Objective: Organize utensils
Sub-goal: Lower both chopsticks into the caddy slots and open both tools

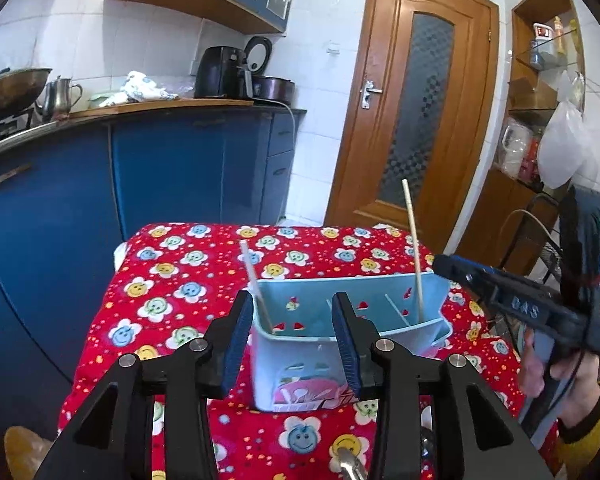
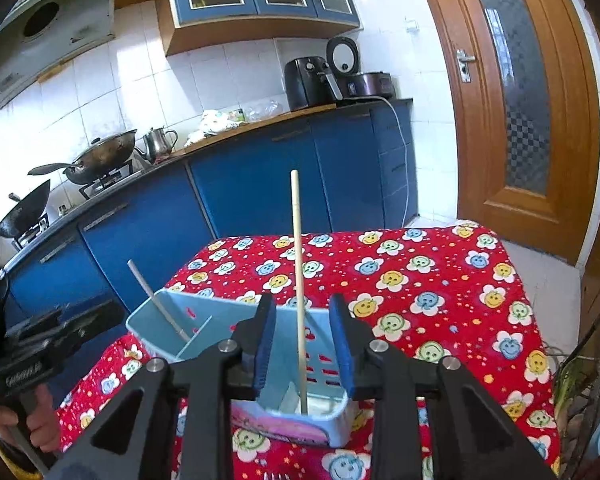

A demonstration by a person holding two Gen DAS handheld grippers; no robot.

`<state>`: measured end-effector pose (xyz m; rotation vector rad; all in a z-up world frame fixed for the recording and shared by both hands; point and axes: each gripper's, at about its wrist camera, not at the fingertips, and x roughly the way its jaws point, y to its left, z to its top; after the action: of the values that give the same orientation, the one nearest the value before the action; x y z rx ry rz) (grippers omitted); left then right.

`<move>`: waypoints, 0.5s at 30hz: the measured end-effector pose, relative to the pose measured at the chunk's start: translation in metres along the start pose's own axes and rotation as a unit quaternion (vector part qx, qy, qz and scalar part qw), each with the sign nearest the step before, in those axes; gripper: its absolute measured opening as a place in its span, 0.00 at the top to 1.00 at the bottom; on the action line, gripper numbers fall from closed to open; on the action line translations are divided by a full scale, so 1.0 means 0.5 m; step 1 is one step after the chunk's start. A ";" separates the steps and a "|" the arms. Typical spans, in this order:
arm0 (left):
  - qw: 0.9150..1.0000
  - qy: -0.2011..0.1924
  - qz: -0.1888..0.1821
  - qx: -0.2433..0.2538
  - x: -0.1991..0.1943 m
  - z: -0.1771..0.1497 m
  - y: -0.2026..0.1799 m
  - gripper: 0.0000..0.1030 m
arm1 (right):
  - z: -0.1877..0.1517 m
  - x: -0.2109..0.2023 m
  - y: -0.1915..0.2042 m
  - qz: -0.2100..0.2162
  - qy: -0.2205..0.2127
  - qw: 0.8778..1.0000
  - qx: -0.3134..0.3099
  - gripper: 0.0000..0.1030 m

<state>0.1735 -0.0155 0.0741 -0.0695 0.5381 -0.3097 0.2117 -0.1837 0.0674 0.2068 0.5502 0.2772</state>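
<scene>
Blue-padded left tongs (image 1: 292, 344) hung partly open over the near left end of the pale blue caddy (image 1: 396, 292), holding nothing; the left chopstick (image 1: 256, 284) leaned beside them, apart from the pads. Right tongs (image 2: 303, 340) stood likewise parted around the upright right chopstick (image 2: 299, 280), neither pad visibly pressing it. Each stick sat in its own end compartment on the red flowered surface (image 2: 440, 272). Best, I judged, to draw both tongs straight up so neither stick is knocked.
</scene>
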 end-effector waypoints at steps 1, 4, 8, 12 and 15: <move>1.000 0.001 0.003 0.000 -0.001 -0.001 0.003 0.59 | 0.005 0.006 -0.001 0.001 0.003 1.000 0.002 0.69; 1.000 0.003 0.010 -0.005 -0.002 -0.003 0.015 0.59 | 0.016 0.025 0.001 -0.003 0.010 1.000 0.003 0.69; 1.000 0.008 0.012 -0.019 0.004 -0.007 0.033 0.59 | 0.032 0.049 0.005 -0.005 0.021 1.000 0.001 0.68; 0.999 0.014 0.012 -0.030 0.011 -0.012 0.046 0.59 | 0.047 0.072 0.004 -0.011 0.029 1.000 0.004 0.67; 0.999 0.017 0.011 -0.035 0.015 -0.016 0.051 0.59 | 0.055 0.075 0.006 -0.022 0.020 1.000 -0.003 0.93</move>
<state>0.1827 0.0066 0.0598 -0.1258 0.5835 -0.2709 0.2563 -0.1724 0.0729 0.1841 0.5930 0.2408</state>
